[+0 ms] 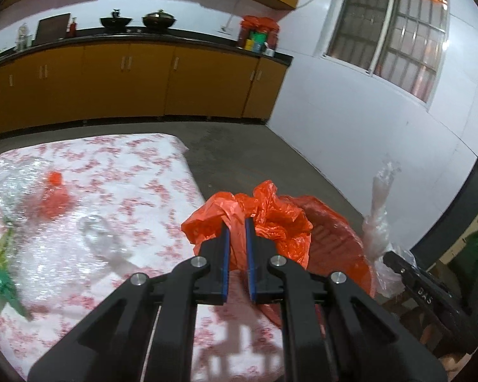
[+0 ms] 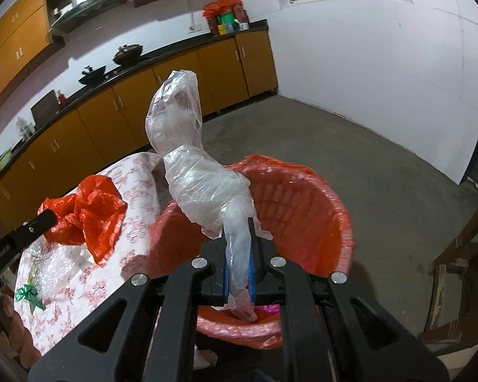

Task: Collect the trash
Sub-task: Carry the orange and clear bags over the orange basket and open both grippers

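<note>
Left wrist view: the left gripper (image 1: pixel 236 222) is pinching a crumpled orange bag (image 1: pixel 271 213) between its blue pads, its fingers pressed nearly together on the thin film. It is holding the bag just past the edge of the floral-cloth table (image 1: pixel 111 165), beside the orange bin (image 1: pixel 337 242), probably so that the bag can be dropped into the bin. More trash is lying on the cloth: a bubble-wrap sheet (image 1: pixel 12 191), a clear wrapper (image 1: pixel 98 232) and a green foil scrap (image 1: pixel 0 280).

Right wrist view: the right gripper (image 2: pixel 238 222) is clamping the twisted neck of a clear plastic bag (image 2: pixel 188 172), with its fingers closed tight on the film. The bag is standing up above the jaws and directly over the bin's open mouth (image 2: pixel 302 197), a position that suits letting it fall inside. The bin is lined with orange plastic and is standing on the floor, close against the table. A pink item (image 2: pixel 267 310) is already lying at its bottom. Both pieces are judged to be ready for release, the clear bag being the better placed.
</note>
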A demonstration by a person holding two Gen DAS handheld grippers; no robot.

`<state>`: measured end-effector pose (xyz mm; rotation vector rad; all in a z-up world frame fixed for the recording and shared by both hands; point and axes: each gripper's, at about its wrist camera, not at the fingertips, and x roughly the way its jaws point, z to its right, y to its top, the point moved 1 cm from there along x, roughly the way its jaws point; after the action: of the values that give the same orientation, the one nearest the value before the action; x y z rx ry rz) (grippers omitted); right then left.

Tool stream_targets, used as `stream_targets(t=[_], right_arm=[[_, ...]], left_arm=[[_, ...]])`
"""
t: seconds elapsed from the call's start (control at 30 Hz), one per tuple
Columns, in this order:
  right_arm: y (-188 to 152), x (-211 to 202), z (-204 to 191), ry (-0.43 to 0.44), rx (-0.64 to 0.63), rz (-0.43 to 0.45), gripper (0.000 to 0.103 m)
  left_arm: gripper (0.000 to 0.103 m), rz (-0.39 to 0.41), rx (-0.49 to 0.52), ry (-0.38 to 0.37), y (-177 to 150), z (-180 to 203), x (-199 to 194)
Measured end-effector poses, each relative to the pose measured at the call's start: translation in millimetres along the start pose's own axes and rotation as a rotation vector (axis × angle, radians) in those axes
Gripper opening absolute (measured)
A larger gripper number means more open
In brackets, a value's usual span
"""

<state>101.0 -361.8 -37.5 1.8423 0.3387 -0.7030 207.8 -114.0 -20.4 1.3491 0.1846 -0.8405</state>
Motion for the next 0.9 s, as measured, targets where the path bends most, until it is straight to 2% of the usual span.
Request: stream_targets(t=[0.2, 0.53, 0.6, 0.73, 0.9], right_arm=[[2.7, 5.8, 21.7, -0.013, 0.055, -0.008, 0.009], [8.2, 17.1, 35.6, -0.004, 0.118, -0.015, 0.01], [8.4, 18.9, 39.2, 0.005, 0.126, -0.014, 0.014], [2.8, 18.0, 40.9, -0.002, 0.118, -0.008, 0.041], [-4.5, 15.0, 42.7, -0.035, 0.098, -0.006, 0.041]], left_arm=[[0.01, -0.032, 0.029, -0.046, -5.8, 25.3, 19.5], [0.012, -0.089, 0.051, -0.105, -13.1, 53.4, 55.3], [0.016, -0.104, 0.049, -0.106, -15.9, 54.6, 62.7], [0.029, -0.126, 0.044, -0.102, -22.0, 51.6, 70.8], [0.039, -0.114, 0.037, -0.057, -24.7, 34.7, 66.0]])
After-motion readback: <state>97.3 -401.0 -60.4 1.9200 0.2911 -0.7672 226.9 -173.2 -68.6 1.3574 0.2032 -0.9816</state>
